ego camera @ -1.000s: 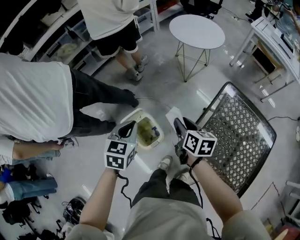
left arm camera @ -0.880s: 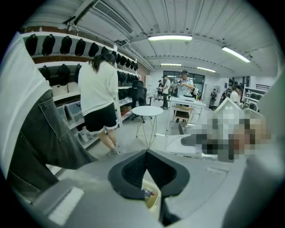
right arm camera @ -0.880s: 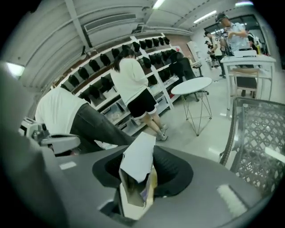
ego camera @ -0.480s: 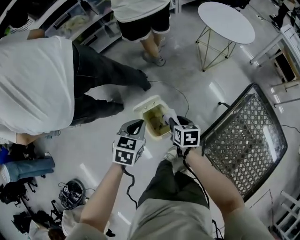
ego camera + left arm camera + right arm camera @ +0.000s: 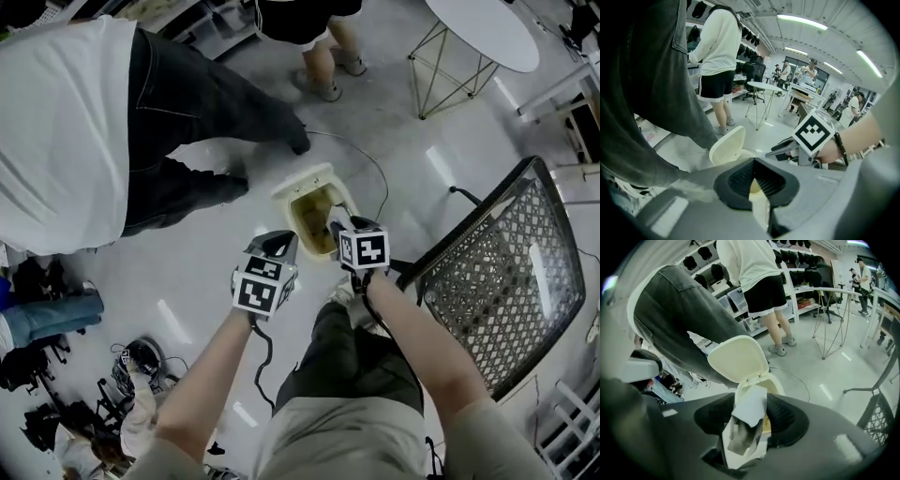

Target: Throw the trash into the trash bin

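Note:
A cream trash bin [image 5: 293,217] stands on the floor with its lid [image 5: 736,357] tipped up and open, and there is rubbish inside. My right gripper [image 5: 335,223] hangs over the bin's mouth. A crumpled white paper [image 5: 746,420] stands between its pads and touches both, while the jaws are opening. My left gripper [image 5: 281,242] is just left of the bin's near rim, its jaws together at the tips with nothing in them. In the left gripper view the lid [image 5: 726,145] shows beyond the left gripper [image 5: 754,164], and the right gripper's marker cube [image 5: 813,132] is to the right.
A person in a white shirt and dark jeans [image 5: 178,103] bends close to the bin's left. Another person's legs [image 5: 323,61] stand behind it. A black mesh chair [image 5: 497,272] is on the right, a round white table [image 5: 487,28] beyond it, and a cable [image 5: 370,173] lies by the bin.
Both grippers have sunk toward the bin. The right one, with the paper, has come from beside the bin to over its mouth. The left one has closed in on the near rim.

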The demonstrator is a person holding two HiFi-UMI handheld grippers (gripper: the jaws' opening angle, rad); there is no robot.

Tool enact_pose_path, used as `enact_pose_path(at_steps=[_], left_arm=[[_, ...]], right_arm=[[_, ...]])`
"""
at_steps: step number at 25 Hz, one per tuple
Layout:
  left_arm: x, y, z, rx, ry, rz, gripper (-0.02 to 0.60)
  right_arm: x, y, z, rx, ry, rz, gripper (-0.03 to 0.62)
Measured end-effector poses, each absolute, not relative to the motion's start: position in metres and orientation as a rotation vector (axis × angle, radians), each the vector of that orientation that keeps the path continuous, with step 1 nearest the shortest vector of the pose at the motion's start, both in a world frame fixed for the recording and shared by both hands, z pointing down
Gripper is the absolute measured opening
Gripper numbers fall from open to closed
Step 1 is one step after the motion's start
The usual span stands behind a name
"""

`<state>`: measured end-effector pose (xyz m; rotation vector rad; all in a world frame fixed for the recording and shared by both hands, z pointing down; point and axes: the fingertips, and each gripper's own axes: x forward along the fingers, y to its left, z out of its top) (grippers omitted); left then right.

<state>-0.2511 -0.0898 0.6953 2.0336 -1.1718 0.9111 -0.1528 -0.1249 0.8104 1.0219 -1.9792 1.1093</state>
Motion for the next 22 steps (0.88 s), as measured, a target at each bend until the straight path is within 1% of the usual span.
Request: enact_pose_path(at_steps=[1, 4, 8, 10, 14, 16, 20, 22], left_arm=[[-0.251, -0.087, 0.699, 2.025, -1.168, 0.913, 0.002], [-0.252, -0.082, 0.706, 2.01, -1.162, 0.916, 0.002], [-0.255, -0.079, 0.707, 1.998, -1.171, 0.909, 0.002], [-0.255, -0.079, 0.704, 2.0, -1.178, 0.907, 0.002], [-0.246, -0.079, 0.684, 2.028, -1.185, 0.903, 0.002], [-0.238, -0.083, 0.669, 2.046, -1.193, 0.89, 0.002], [-0.22, -0.097, 0.63, 2.089, -1.213, 0.848, 0.002], [-0.208, -0.103, 0.608, 2.138, -1.21, 0.856, 0.002]], right_arm=[[-0.154, -0.124, 0.816, 1.017, -1.974, 1.119, 0.226], [-0.152, -0.121, 0.829, 1.006, -1.953, 1.136, 0.238], [-0.147, -0.118, 0.825, 1.004, -1.958, 1.135, 0.224], [-0.143, -0.118, 0.812, 1.017, -1.976, 1.127, 0.205], [-0.128, -0.117, 0.77, 1.054, -2.012, 1.108, 0.145], [-0.117, -0.12, 0.742, 1.076, -2.04, 1.114, 0.136], [-0.09, -0.131, 0.678, 1.143, -2.12, 1.057, 0.09], [-0.075, -0.134, 0.643, 1.198, -2.164, 1.0, 0.076]])
